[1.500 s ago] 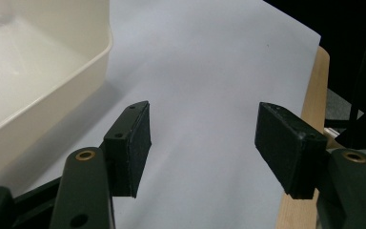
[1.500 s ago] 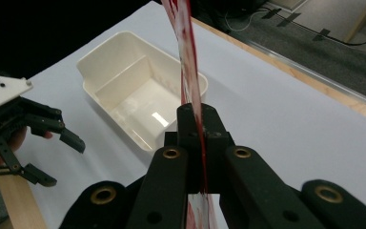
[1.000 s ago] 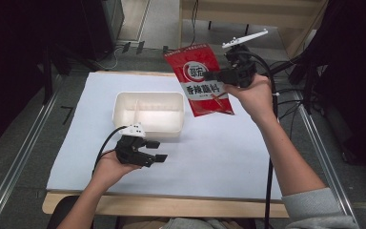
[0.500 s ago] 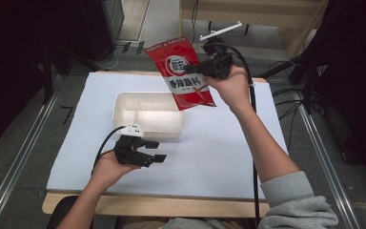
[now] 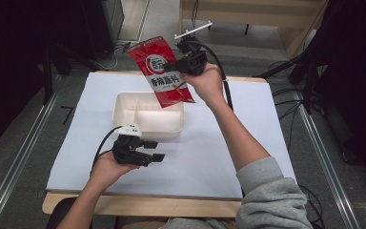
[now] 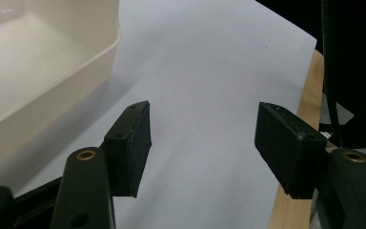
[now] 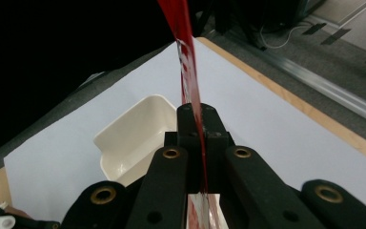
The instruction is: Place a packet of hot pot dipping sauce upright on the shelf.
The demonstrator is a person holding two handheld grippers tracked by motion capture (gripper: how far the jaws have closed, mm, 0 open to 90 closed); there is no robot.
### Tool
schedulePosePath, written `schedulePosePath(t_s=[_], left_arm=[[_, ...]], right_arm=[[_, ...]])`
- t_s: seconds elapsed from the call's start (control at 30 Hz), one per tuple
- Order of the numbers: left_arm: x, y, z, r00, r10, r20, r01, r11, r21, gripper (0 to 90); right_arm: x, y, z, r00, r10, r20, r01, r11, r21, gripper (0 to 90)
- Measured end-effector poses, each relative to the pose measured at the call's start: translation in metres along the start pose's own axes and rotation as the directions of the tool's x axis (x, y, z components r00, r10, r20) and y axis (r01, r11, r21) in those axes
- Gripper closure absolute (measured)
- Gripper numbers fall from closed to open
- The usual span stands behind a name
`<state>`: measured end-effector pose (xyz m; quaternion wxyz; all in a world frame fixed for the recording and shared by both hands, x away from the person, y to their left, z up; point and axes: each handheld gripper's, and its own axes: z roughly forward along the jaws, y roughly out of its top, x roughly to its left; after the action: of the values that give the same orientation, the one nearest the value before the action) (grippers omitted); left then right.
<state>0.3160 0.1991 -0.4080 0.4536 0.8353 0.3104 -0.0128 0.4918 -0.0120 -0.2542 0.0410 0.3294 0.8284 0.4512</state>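
Even overhead light keeps the white sheet bright while the surroundings fall to near black. Shadows are soft, and the near jaws blur in both gripper views.

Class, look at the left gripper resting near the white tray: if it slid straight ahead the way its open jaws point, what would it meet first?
Probably nothing: the left gripper points across bare white paper toward the table edge; the white tray lies off to one side.
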Motion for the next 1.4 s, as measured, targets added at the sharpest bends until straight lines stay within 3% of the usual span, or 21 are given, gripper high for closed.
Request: schedulePosePath(t_s=[0.17,0.3,0.47,0.63,0.7,0.8,1.23,1.4], left_arm=[[0.001,-0.003,-0.003,0.9999,-0.005,-0.013,0.005,1.0,0.008,38.2],[0.002,-0.003,-0.004,1.0,-0.002,-0.01,0.002,0.9999,0.012,38.2],[0.0,-0.005,-0.005,0.9999,-0.001,-0.014,0.001,0.9999,0.015,38.2],[0.0,-0.006,-0.007,0.9999,-0.014,-0.001,0.014,0.9999,0.003,38.3],[0.0,-0.007,-0.008,0.9999,-0.014,-0.005,0.014,0.9999,0.001,38.3],[0.0,-0.007,-0.008,0.9999,-0.012,-0.007,0.012,0.9999,0.008,38.4],[-0.001,-0.007,-0.007,0.9999,-0.011,-0.001,0.011,0.9999,0.011,38.5],[0.0,-0.007,-0.007,0.9999,-0.009,-0.005,0.01,0.9999,0.01,38.5]], right_arm=[[0.006,0.001,0.027,1.0,-0.008,0.005,0.008,0.999,0.037,90.0],[0.007,-0.002,0.046,0.9996,0.019,-0.022,-0.018,0.999,0.038,90.0],[0.011,-0.006,0.062,0.9998,0.014,-0.016,-0.013,0.999,0.04,90.0],[0.012,-0.017,0.083,1.0,0.008,0.004,-0.008,0.998,0.065,90.0],[0.009,-0.023,0.09,0.9998,0.014,-0.016,-0.013,0.998,0.058,90.0],[0.005,-0.029,0.091,0.9996,0.016,-0.023,-0.015,1.0,0.022,90.0],[-0.021,-0.041,0.078,0.9997,0.021,-0.014,-0.02,1.0,0.024,90.0],[-0.031,-0.05,0.081,0.9996,0.025,0.014,-0.026,0.995,0.091,90.0]])
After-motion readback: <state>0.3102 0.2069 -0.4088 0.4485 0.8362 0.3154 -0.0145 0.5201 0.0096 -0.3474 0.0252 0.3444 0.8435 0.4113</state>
